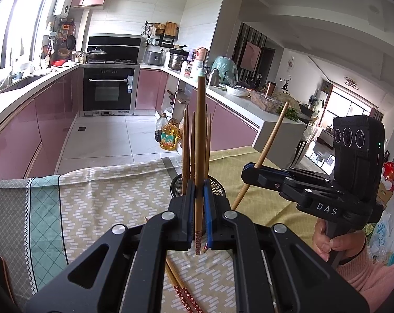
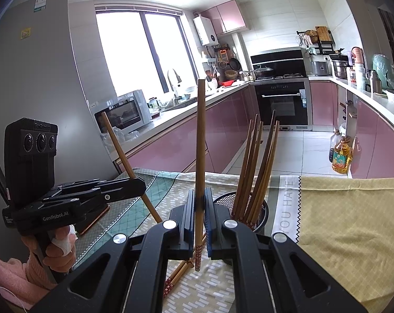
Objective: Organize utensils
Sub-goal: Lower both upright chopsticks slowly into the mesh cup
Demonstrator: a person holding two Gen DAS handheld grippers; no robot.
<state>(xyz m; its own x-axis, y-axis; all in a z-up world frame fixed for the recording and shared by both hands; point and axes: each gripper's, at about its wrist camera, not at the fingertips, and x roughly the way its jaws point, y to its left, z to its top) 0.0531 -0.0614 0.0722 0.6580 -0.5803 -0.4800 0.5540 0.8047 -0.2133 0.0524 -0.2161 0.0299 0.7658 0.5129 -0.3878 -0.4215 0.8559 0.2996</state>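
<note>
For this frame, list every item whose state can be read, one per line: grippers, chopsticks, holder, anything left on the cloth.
Left gripper: shut on a chopstick.
Left chopstick: held upright, patterned end down.
Right gripper: shut on a chopstick.
Right chopstick: held upright, patterned end down.
Mesh holder: upright on the cloth, several chopsticks standing in it.
Loose chopsticks: lying flat on the cloth.
Tablecloth: spread over the table.
</note>
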